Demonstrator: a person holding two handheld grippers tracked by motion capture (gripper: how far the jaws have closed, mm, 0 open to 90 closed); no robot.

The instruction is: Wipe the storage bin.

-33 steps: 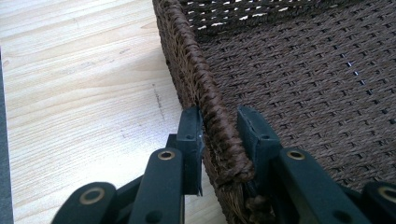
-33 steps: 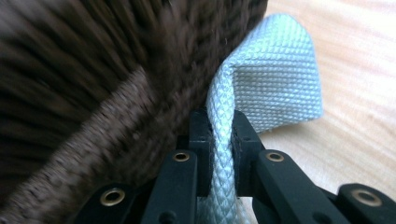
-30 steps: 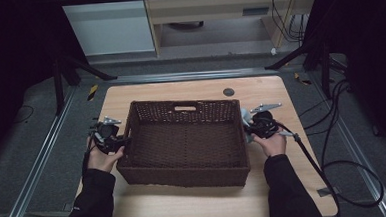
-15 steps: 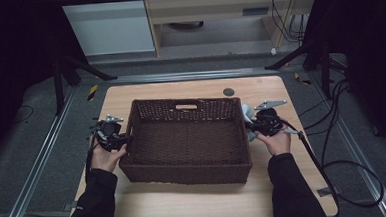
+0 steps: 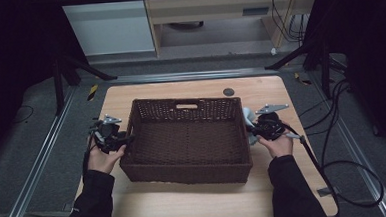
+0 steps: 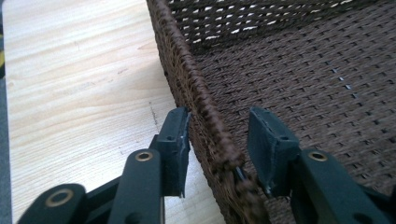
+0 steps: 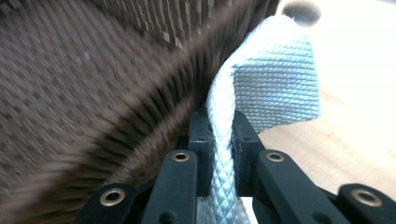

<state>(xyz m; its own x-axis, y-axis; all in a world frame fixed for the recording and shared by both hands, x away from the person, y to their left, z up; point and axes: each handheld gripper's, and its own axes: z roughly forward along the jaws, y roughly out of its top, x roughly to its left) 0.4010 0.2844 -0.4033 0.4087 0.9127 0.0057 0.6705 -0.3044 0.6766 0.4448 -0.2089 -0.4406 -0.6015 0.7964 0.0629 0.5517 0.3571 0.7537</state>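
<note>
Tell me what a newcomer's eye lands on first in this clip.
The big dark woven basket in the middle of the light wooden table, with a gripper at each side wall. The right gripper is clamped on a fold of pale quilted cloth beside the basket's right rim. The left gripper straddles the left rim with its jaws just opened, pads apart from the weave.

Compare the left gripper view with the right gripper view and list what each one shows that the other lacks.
Left gripper view: the left gripper with its jaws open astride the basket wall, having just been opening, beside pale table. Right gripper view: the right gripper shut on a white cloth hanging at the basket rim, plus a dark round hole in the tabletop. Shared: brown woven basket and wooden table.
</note>
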